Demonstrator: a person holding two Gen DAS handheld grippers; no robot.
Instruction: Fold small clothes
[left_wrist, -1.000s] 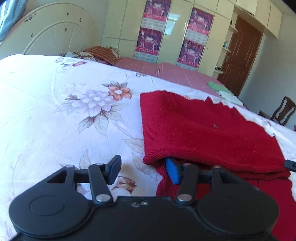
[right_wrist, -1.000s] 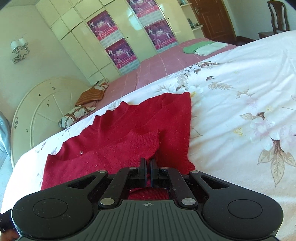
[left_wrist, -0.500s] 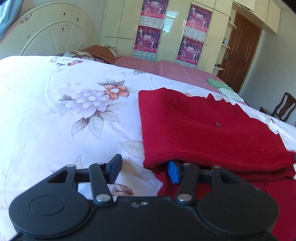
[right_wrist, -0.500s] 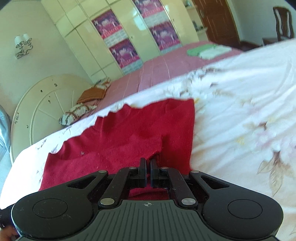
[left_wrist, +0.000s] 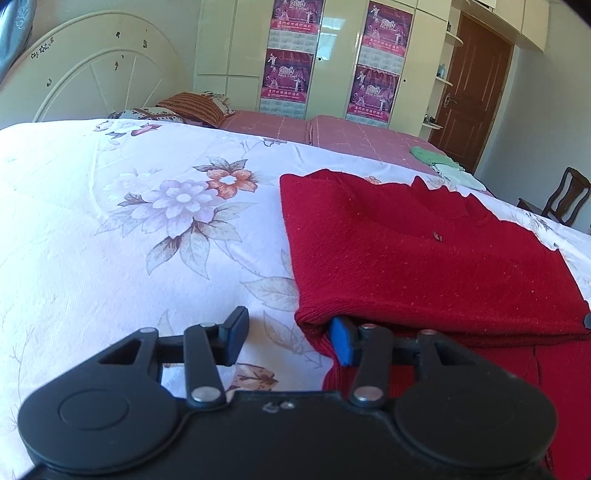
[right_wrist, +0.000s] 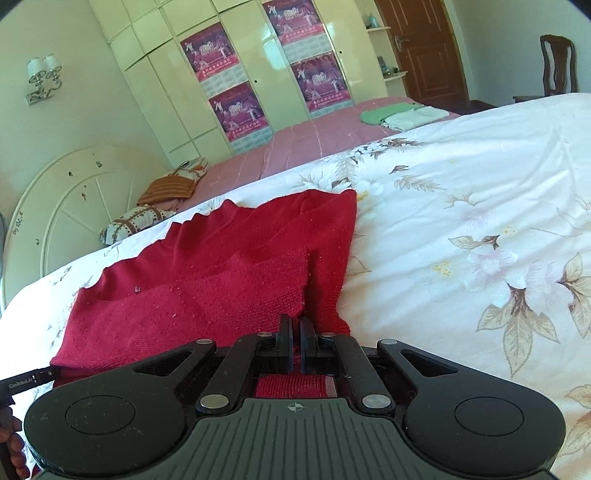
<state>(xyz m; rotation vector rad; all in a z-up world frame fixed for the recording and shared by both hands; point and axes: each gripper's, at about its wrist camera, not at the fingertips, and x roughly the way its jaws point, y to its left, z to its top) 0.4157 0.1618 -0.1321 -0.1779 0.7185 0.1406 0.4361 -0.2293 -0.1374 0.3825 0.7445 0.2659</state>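
Observation:
A red knit sweater (left_wrist: 424, 258) lies on the floral white bedspread (left_wrist: 129, 240), its near part folded over onto itself. My left gripper (left_wrist: 288, 339) is open at the sweater's near left corner; its blue right fingertip (left_wrist: 340, 343) sits under the folded edge and its left fingertip (left_wrist: 236, 332) is over bare bedspread. In the right wrist view my right gripper (right_wrist: 295, 343) is shut on the folded edge of the sweater (right_wrist: 221, 273), pinching red fabric at its near right corner. The left gripper's tip (right_wrist: 26, 380) shows at the far left.
A pink second bed (left_wrist: 351, 136) lies beyond, with green and white folded cloths (right_wrist: 399, 114) and striped pillows (left_wrist: 192, 107). A white headboard (left_wrist: 92, 81), wardrobe with posters (left_wrist: 332, 62), brown door (left_wrist: 472, 88) and wooden chair (left_wrist: 565, 195) stand around.
Both grippers have shifted slightly with the fold and the views tilted a little. The left stays open, the right stays shut on the fabric. The sweater lies flatter.

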